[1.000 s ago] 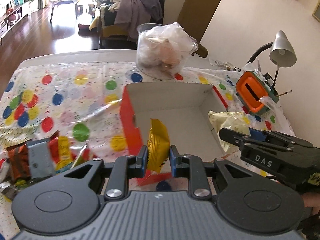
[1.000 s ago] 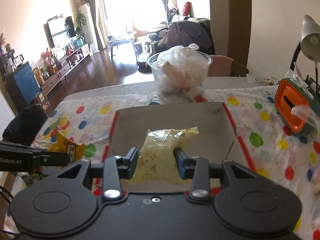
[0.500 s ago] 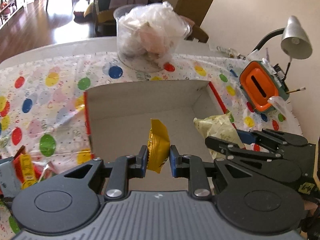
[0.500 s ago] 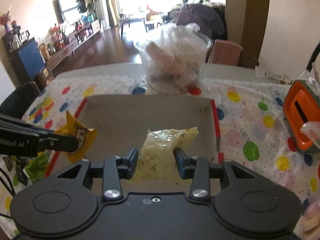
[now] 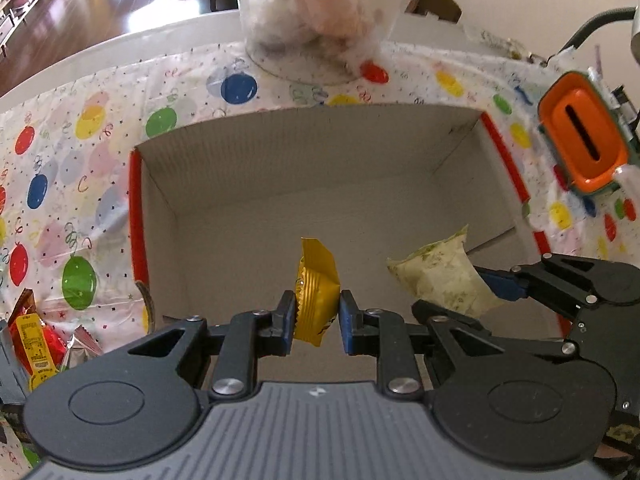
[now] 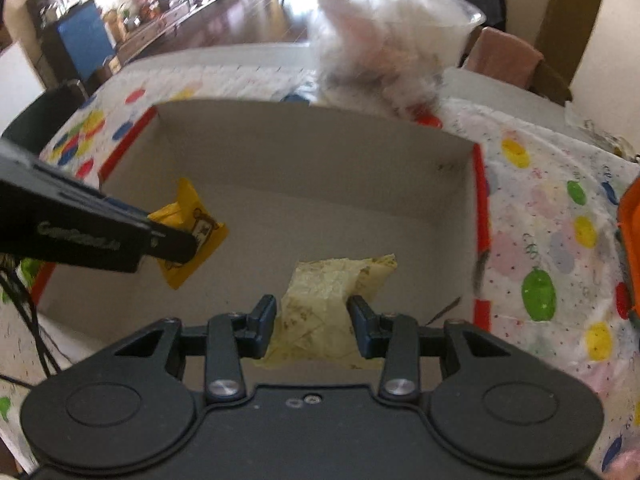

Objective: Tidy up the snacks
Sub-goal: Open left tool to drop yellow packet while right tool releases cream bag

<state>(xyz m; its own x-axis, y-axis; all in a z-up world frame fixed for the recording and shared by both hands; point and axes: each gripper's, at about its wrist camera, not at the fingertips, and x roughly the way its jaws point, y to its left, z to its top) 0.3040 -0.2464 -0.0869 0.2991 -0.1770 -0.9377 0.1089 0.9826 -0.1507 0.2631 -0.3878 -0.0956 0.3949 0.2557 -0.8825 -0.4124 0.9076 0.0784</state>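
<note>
Yellow snack packet (image 5: 316,290) w/ bear print; pale yellow-green bag (image 5: 440,276); box (image 5: 136,184) grey inside, red edges (outer faces); tablecloth (image 5: 72,152) white w/ multicolour dots; orange holder (image 5: 580,144).

Matt grey cardboard is lining the red-edged box (image 5: 304,184); glossy yellow foil is wrapping the snack (image 5: 316,292) beside a crinkled, pale plastic packet (image 5: 440,276). A shiny printed plastic cloth (image 5: 80,152) is covering the counter, with clear plastic forming the far tub (image 5: 320,20).
</note>
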